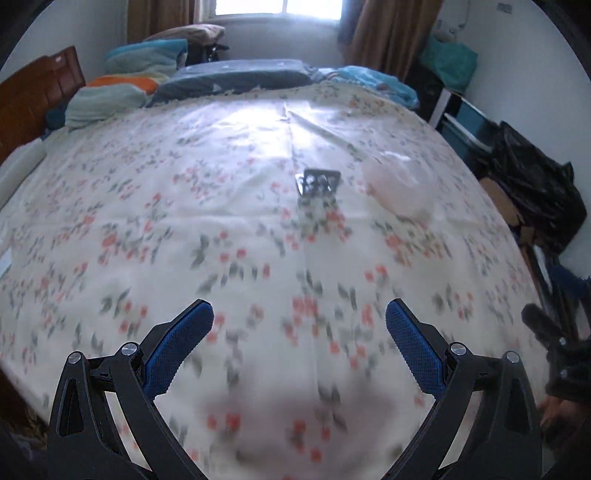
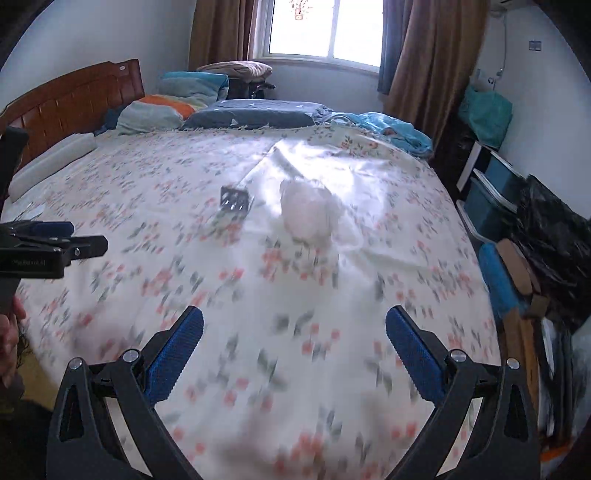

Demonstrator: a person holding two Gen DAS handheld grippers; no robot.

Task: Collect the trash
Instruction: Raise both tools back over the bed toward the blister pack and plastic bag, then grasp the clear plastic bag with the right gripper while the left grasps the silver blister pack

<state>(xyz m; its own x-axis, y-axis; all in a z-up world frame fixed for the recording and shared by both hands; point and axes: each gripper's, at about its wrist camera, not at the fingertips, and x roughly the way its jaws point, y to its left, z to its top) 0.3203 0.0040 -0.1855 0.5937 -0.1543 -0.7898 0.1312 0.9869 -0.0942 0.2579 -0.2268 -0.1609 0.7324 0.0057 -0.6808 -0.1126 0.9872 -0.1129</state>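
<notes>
Bedspread (image 2: 184, 206): floral cloth, matt. Headboard (image 2: 70, 103): glossy wood. Gripper fingers (image 1: 181, 343): textured blue pads on matt black plastic. Bag (image 2: 306, 214): translucent pale plastic.

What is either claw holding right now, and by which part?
Nothing. The left claw and right claw are both open with only floral bedsheet between the fingers. The small dark perforated tray and pale pink translucent bag lie untouched.

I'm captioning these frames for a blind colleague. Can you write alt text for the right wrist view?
The right gripper, open and empty, points across a floral bedspread toward a pale translucent bag and a small dark tray lying apart mid-bed. The left gripper enters at the left edge; pillows and a window lie beyond.
</notes>
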